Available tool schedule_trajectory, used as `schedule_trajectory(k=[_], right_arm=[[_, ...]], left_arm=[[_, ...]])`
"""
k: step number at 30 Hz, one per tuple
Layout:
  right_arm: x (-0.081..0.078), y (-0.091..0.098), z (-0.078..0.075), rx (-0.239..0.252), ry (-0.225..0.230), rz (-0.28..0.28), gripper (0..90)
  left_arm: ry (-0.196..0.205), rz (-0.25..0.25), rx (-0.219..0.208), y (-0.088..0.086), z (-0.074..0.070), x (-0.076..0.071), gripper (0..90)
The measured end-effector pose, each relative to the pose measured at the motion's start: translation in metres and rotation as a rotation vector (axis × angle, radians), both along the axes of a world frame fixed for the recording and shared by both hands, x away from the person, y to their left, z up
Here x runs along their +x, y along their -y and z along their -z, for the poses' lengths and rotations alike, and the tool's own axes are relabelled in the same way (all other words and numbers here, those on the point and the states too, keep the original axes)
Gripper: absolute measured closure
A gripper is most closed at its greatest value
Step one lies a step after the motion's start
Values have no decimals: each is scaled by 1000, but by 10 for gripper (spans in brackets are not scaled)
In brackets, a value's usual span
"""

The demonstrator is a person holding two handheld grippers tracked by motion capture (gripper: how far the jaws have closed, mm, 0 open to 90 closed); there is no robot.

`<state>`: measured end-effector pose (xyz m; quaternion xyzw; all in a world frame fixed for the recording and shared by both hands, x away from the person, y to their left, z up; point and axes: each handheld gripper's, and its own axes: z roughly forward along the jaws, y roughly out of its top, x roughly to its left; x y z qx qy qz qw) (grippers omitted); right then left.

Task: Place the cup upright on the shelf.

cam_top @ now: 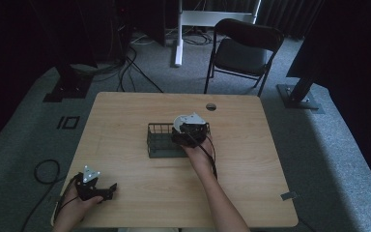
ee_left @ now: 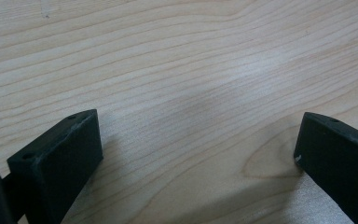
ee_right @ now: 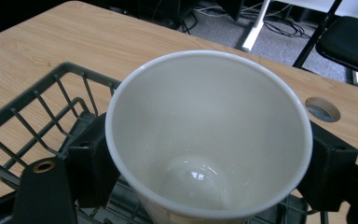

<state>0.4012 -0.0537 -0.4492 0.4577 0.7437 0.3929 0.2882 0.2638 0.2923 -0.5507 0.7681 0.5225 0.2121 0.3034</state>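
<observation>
- Right gripper [ee_right: 205, 163]: jaws clamp the white, smooth-walled, empty cup [ee_right: 209, 140] from both sides, mouth upward.
- Directly beneath cup and gripper: dark wire-mesh rectangular basket [ee_right: 37, 105] on the light wooden table [ee_right: 51, 37].
- Left gripper [ee_left: 196, 154]: jaws spread wide, nothing between them, low over bare tabletop, well apart from the basket.

A glossy white paper cup [ee_right: 209, 140] is showing a plain, pale inside with small bright glints at its bottom. The black right gripper [ee_right: 209, 177] is showing matte black jaws on either side of it. The dark grey wire basket [ee_right: 42, 116] is showing an open grid of thin bars. The light wooden table [ee_left: 177, 70] is showing a pale tan surface with fine wavy grain lines. The black left gripper [ee_left: 198, 158] is showing matte black jaws with faintly scuffed, lighter edges.
</observation>
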Motion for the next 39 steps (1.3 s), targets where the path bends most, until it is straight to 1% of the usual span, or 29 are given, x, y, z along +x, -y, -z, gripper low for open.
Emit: schedule_trajectory(k=[4, 6, 11, 14, 16, 19, 20, 23, 24, 27, 34, 39], right_arm=[[0, -1, 5, -4, -10, 15, 202], [0, 1, 6, 12, -9, 26, 202], [-2, 2, 8, 33, -5, 42, 201], [-1, 4, 8, 45, -9, 48, 201], [0, 5, 8, 59, -21, 52, 196], [1, 7, 7, 74, -31, 46, 168], [1, 8, 6, 75, -25, 47, 167], [-1, 10, 3, 86, -17, 27, 147], [-2, 10, 2, 90, -18, 10, 140], [-5, 11, 0, 81, -12, -10, 128], [-11, 18, -3, 86, -1, -22, 128], [-17, 21, -7, 83, 17, -27, 125]], left_arm=[[0, 0, 0, 0, 0, 0, 12], [0, 0, -1, 0, 0, 0, 12], [0, -1, -1, 0, 0, 0, 12], [0, 0, 0, 0, 0, 0, 12], [0, 0, -1, 0, 0, 0, 12], [0, 0, 0, 0, 0, 0, 12], [0, 0, -1, 0, 0, 0, 12], [0, 0, 0, 0, 0, 0, 12], [0, -1, 0, 0, 0, 0, 12], [0, 0, 0, 0, 0, 0, 12], [1, 0, -1, 0, 0, 0, 12], [1, -1, 0, 0, 0, 0, 12]])
